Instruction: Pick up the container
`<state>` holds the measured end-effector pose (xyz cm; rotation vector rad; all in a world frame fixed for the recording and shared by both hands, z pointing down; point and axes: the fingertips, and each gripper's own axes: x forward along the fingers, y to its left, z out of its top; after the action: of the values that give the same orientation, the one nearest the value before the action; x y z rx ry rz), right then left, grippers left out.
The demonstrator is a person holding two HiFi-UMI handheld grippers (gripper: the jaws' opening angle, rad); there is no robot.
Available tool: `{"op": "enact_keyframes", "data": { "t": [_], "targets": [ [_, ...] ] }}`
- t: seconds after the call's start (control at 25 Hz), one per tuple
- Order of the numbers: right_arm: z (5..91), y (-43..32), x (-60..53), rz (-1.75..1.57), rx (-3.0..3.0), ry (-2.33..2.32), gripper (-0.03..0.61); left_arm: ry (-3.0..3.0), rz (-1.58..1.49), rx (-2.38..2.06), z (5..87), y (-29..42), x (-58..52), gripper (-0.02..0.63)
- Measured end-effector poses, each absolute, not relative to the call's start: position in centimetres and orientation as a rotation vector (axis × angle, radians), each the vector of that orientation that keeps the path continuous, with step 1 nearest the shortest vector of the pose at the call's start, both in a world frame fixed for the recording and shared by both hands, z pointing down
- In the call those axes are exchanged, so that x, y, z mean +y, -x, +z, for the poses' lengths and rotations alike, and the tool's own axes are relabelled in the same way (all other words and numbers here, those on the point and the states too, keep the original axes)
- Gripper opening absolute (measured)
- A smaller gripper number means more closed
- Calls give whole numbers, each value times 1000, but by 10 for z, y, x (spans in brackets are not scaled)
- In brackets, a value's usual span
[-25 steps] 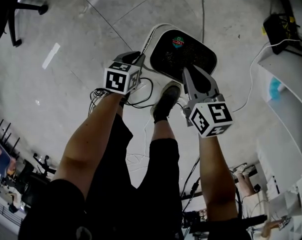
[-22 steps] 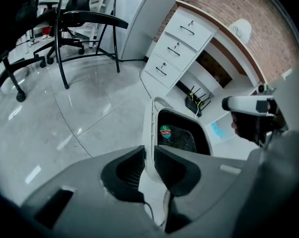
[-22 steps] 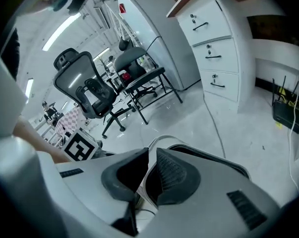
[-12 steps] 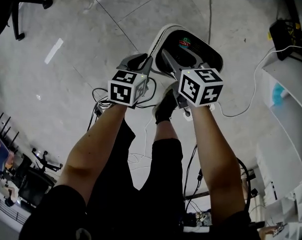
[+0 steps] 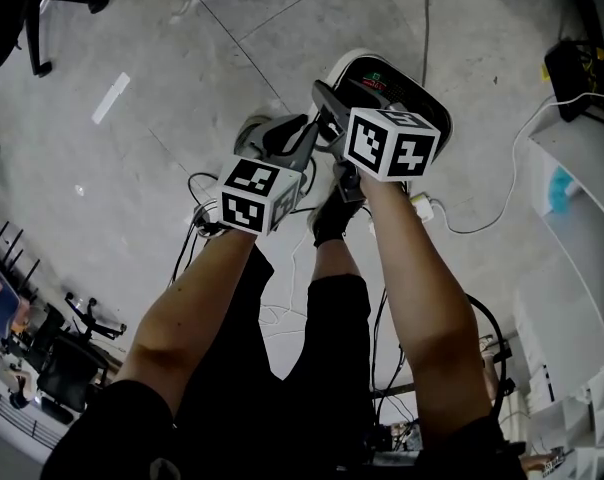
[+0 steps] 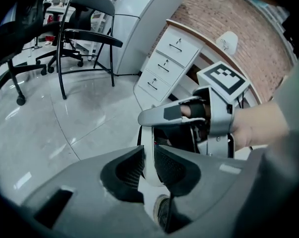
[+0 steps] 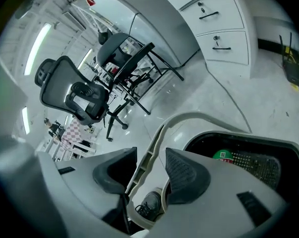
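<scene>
Nearest, above the person's shoe (image 5: 332,213), the left gripper (image 6: 148,153) is clamped on the white handle (image 6: 148,135) of the container (image 5: 412,90). At its 2 o'clock in the head view, the right gripper (image 7: 150,170) has just been opening. Its jaws stand wide around that handle, seemingly touching neither pad. The black-meshed container sits at 1 o'clock, with drawers (image 6: 169,66) beyond.

Glossy stone-like floor (image 6: 65,123); smooth white plastic container (image 7: 209,122).

The grey left gripper (image 6: 148,160) pinches the thin white plastic rim (image 6: 147,138). The grey right gripper (image 7: 149,162) has just been opening its jaws, which sit loose around the white plastic handle (image 7: 159,132).
</scene>
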<state>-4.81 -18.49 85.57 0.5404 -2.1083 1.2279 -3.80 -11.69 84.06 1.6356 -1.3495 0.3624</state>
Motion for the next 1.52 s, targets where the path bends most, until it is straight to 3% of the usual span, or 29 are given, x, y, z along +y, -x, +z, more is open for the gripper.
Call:
{"op": "enact_keyframes", "data": {
  "t": [0.6,0.84,1.52],
  "targets": [
    [818,11,-184,1587,-2101,-563,94,-1663,319,-1211,797,5,-123,69],
    [805,-9,-186,1636,-2121,-547,91,-1771,436,-1089,796,-25,-134,191],
    [770,-86,-201,1532,-2245,-620,106,-1899,685,-961,815,-93,-163,169]
  ]
}}
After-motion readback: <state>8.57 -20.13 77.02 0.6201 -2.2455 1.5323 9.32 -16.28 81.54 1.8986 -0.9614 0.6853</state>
